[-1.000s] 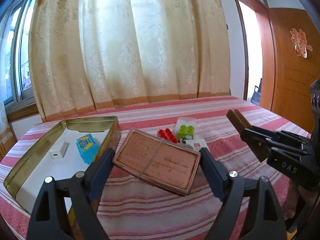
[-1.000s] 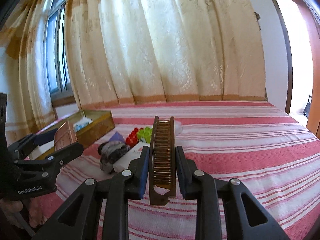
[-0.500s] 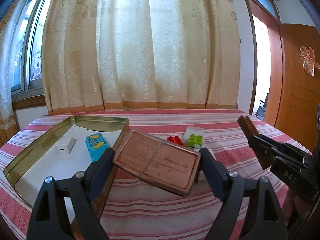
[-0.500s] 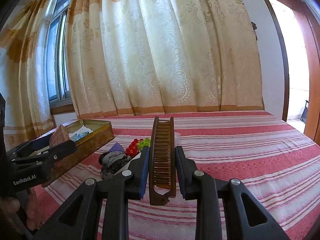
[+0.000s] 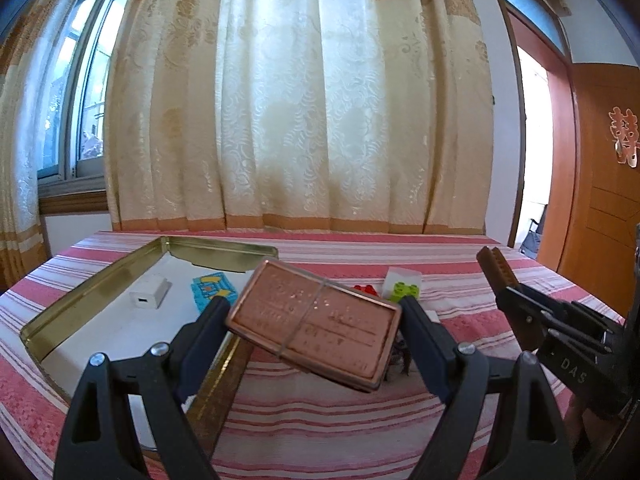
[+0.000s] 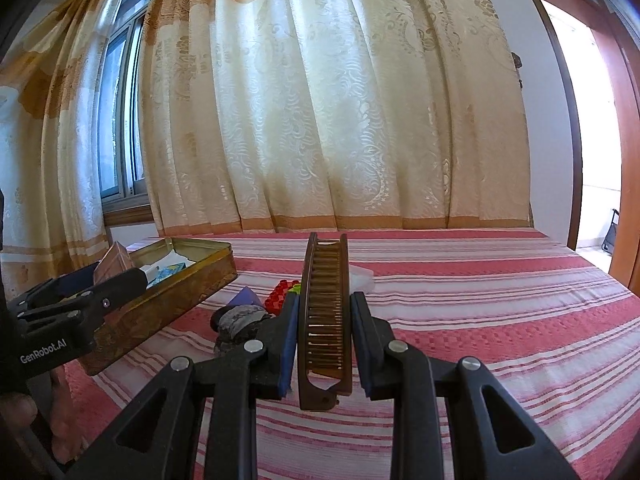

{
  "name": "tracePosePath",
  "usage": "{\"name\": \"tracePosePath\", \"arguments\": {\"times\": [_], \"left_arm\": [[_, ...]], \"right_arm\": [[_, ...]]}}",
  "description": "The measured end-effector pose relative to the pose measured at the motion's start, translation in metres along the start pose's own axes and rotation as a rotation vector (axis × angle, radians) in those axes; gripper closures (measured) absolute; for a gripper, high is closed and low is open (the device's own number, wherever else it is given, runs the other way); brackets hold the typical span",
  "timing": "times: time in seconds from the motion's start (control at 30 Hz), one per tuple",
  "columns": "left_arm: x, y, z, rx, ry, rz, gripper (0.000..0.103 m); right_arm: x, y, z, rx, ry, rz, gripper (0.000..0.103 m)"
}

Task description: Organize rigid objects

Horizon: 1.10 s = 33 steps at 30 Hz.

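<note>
Pinching the copper-coloured tin (image 5: 314,326) by its short ends at lower centre, beside the open gold box (image 5: 100,280), the left gripper (image 5: 314,320) carries something stiff, light, slick; the right gripper (image 6: 324,320) clamps a rigid brown comb (image 6: 325,312) mid-length.

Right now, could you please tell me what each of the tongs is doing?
Left tongs: closed on the copper-coloured flat tin.
Right tongs: closed on the brown comb.

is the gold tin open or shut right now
Open. The gold tin has no lid on it, and the white charger and blue card pack lie exposed on its white floor.
</note>
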<state>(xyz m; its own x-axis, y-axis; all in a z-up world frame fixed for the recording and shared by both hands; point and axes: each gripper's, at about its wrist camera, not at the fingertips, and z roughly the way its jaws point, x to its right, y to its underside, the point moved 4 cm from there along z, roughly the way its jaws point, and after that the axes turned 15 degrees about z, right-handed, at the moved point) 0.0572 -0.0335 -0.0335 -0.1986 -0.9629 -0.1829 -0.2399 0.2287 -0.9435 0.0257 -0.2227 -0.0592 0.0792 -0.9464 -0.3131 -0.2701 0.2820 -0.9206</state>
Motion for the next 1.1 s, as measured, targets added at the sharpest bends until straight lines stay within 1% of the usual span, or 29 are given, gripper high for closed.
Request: {"name": "tracePosePath", "arguments": {"times": [0.67,1.1], "left_arm": [[-0.028,0.004,-0.005,0.002,-0.066,-0.028,0.017],[-0.042,0.008,-0.007,0.001,-0.085,-0.040,0.017]], "right_arm": [[-0.027,0.008,0.005,-0.011,-0.039,-0.047,0.075],[-0.054,0.016,0.010,-0.018,-0.080,-0.091,0.075]]}}
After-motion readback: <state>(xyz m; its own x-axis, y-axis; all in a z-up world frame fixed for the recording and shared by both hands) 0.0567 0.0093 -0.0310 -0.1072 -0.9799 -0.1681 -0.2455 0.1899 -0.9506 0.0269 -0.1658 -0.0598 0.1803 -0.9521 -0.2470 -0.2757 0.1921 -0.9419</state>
